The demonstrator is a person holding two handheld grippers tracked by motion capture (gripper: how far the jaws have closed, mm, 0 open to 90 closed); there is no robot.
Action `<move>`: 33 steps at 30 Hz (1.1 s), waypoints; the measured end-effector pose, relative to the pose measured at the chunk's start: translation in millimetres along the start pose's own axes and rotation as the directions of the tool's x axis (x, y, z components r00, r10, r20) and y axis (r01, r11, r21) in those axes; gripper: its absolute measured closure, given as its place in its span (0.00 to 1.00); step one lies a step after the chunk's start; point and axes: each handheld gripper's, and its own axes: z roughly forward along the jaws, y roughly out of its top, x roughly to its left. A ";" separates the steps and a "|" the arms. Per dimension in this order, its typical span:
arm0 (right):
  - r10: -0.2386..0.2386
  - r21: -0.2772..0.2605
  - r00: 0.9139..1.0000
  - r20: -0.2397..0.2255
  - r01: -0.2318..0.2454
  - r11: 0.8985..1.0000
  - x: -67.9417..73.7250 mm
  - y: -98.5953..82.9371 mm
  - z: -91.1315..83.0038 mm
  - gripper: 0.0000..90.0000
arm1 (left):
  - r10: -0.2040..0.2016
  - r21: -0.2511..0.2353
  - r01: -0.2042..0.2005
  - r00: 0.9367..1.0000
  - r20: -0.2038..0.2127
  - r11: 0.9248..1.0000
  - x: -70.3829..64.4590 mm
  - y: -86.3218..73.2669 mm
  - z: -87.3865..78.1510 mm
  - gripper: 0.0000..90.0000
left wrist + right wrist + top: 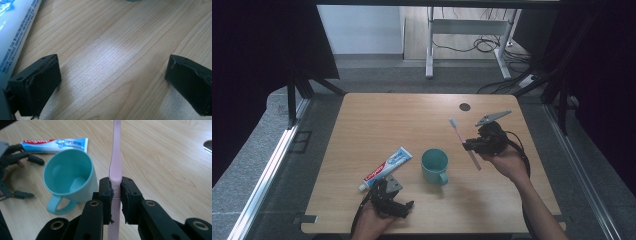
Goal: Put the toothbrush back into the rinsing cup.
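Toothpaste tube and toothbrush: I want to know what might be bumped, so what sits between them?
The teal mug, upright on the table, sits between the toothpaste tube and toothbrush in the high view.

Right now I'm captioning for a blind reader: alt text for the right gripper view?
The right gripper clamps a pink toothbrush by its handle above a wooden table. To its left stands an empty teal mug, with a toothpaste tube beyond.

The left gripper hangs just over the wooden table, jaws spread wide. The toothpaste tube lies beside its left jaw.
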 end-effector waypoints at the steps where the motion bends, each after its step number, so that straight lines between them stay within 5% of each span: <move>1: -0.003 -0.009 1.000 -0.002 0.003 1.000 0.8 1.2 0.0 0.87 | 0.000 0.000 0.000 1.000 0.000 1.000 0.0 0.0 0.0 0.00; 33: -0.059 -0.144 0.996 -0.063 0.049 0.988 36.8 41.8 23.2 0.87 | -0.003 -0.002 0.003 1.000 0.002 1.000 -0.1 0.0 0.1 0.00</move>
